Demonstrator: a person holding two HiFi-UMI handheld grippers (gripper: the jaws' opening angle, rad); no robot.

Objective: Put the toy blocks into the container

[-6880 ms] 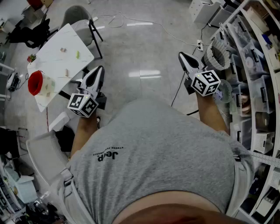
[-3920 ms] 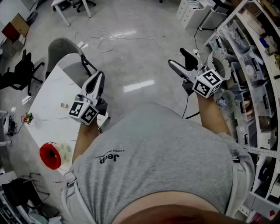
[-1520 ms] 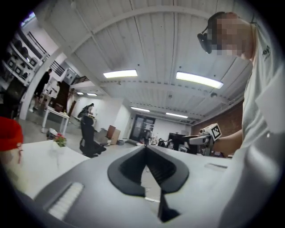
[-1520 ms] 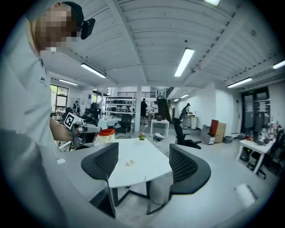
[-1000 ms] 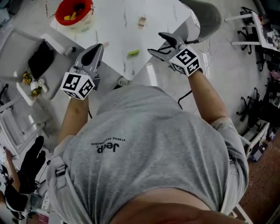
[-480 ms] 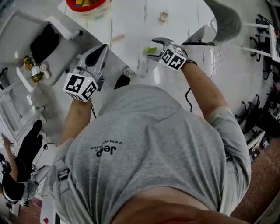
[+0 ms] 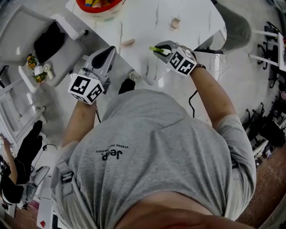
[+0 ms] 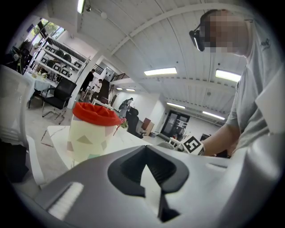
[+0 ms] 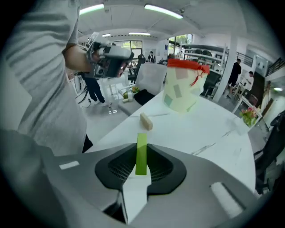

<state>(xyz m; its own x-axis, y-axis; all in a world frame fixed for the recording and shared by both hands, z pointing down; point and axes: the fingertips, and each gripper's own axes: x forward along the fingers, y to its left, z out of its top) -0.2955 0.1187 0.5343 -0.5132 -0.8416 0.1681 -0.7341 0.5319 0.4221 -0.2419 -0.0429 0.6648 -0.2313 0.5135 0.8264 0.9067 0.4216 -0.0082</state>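
**Head view:** Half a second ago the right gripper (image 7: 160,48) had its jaws spread at the near edge of the white table (image 7: 187,11), over a green block (image 7: 156,49). Its jaws have just been closing, and they now pinch that block. The block is a thin, lime-green slat that juts out past the fingertips. The left gripper (image 7: 107,53) sits lower than before, off the table edge, with its jaws together and empty. The red-rimmed container (image 7: 100,4) stands at the far side of the table, well apart from both grippers.

**Left gripper view:** The jaws meet with nothing between them. The container (image 8: 93,131), pale with a red rim, stands ahead on the table.

**Right gripper view:** The green block (image 9: 141,153) stands upright, clamped between the two dark pads. Just beyond it, a plain wooden block (image 9: 146,121) lies on the table. The container (image 9: 182,87) is farther off.
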